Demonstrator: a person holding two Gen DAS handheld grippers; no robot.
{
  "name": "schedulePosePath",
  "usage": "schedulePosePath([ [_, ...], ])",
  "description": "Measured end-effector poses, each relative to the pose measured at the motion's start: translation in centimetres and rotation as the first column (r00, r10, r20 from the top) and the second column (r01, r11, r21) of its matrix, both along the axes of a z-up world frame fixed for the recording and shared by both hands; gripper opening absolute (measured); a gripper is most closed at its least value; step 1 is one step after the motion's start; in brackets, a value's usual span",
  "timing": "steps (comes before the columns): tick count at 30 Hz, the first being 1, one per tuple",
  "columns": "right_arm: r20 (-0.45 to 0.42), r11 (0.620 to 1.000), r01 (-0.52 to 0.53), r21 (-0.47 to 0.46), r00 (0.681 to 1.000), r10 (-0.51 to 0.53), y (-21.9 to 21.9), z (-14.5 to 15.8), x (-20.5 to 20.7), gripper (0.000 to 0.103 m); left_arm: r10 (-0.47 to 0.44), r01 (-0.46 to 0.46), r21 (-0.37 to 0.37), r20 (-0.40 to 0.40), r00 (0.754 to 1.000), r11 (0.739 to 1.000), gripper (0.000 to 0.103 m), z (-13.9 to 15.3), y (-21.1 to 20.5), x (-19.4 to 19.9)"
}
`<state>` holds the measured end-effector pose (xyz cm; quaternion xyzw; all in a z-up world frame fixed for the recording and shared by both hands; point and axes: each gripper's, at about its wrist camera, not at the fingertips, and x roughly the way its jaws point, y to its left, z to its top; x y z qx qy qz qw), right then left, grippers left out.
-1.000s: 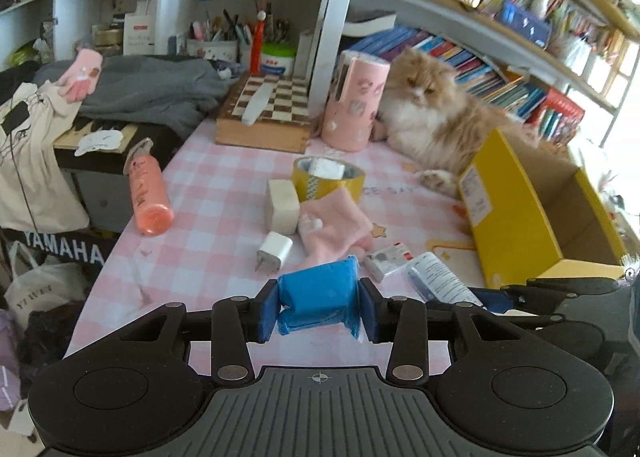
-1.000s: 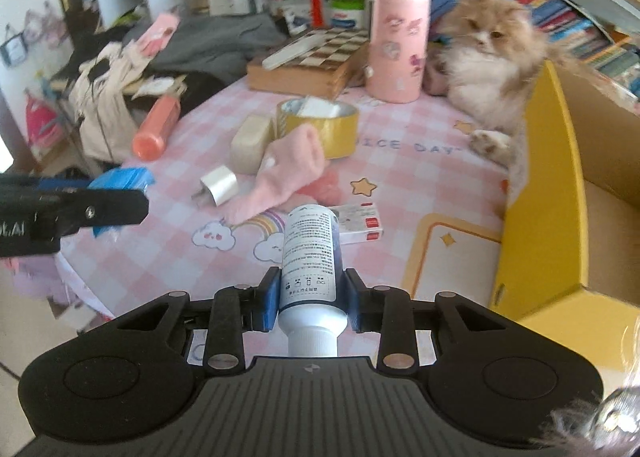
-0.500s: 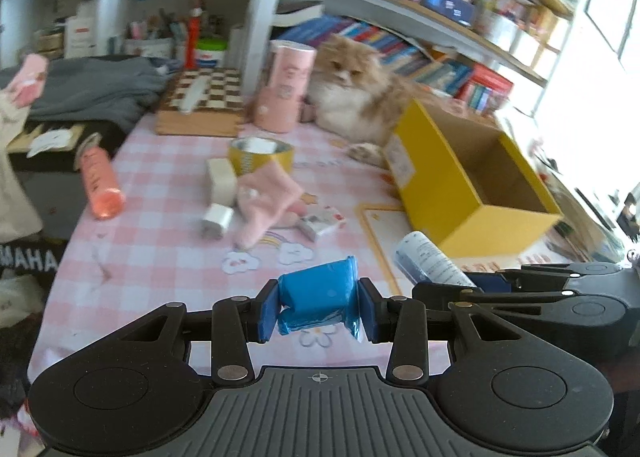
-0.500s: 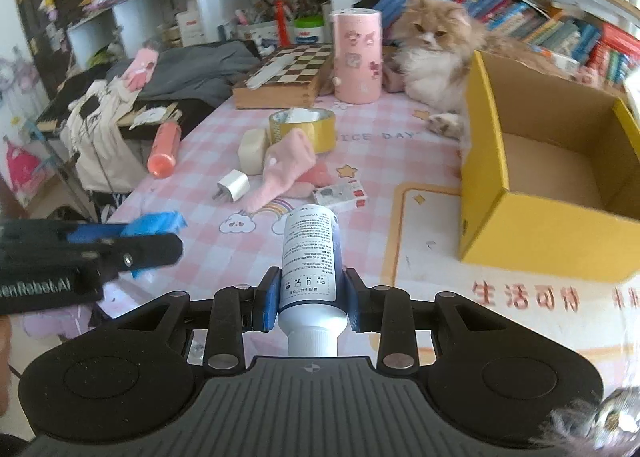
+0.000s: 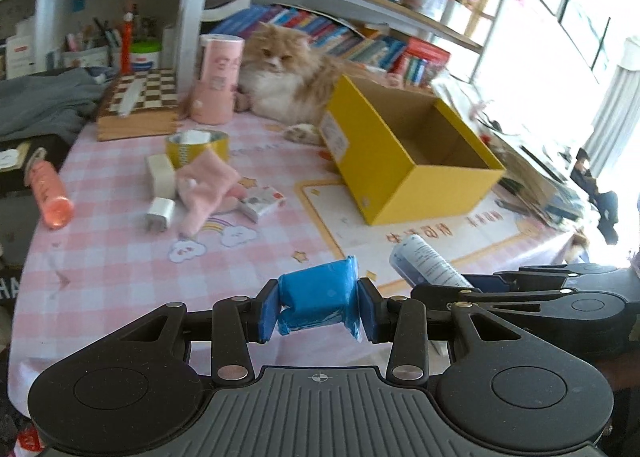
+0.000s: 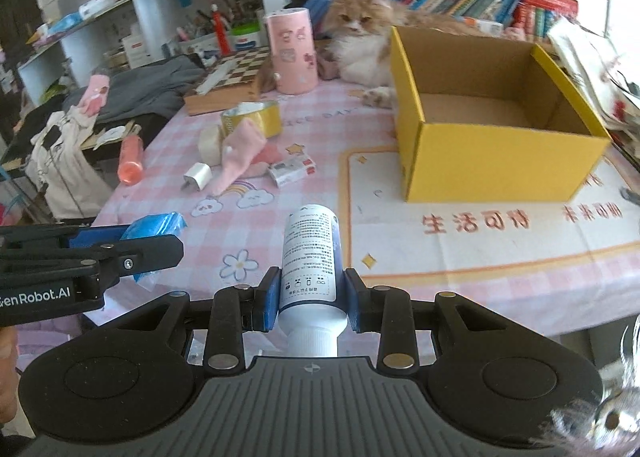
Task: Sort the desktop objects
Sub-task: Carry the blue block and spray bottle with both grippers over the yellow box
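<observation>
My left gripper is shut on a blue soft packet, held above the table's near edge. My right gripper is shut on a white bottle with printed text, cap toward the camera. The bottle and right gripper also show at the right of the left wrist view; the blue packet and left gripper show at the left of the right wrist view. An open yellow cardboard box stands empty ahead on the right of the table.
On the pink checked tablecloth lie a yellow tape roll, pink sock, white charger, small box, orange bottle. A cat, pink cylinder and chessboard sit at the back.
Both grippers have pulled back and up from the table with their objects, and the views have swung right toward the yellow box, which now shows whole.
</observation>
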<state>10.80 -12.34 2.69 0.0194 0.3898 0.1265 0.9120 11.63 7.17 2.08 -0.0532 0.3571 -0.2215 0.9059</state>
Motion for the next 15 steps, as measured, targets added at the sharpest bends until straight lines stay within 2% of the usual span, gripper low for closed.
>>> schedulePosePath([
  [7, -0.014, 0.997, 0.071, -0.001, 0.997, -0.071, -0.9, -0.2, -1.8, 0.030, -0.039, 0.039, -0.026, -0.007, 0.999, 0.999, 0.039, -0.2, -0.2, -0.6],
  [15, -0.022, 0.996, 0.089, -0.015, 0.996, -0.089, -0.9, -0.2, -2.8, 0.030, -0.064, 0.064, -0.038, -0.009, 0.998, 0.997, 0.039, -0.2, -0.7, -1.1],
])
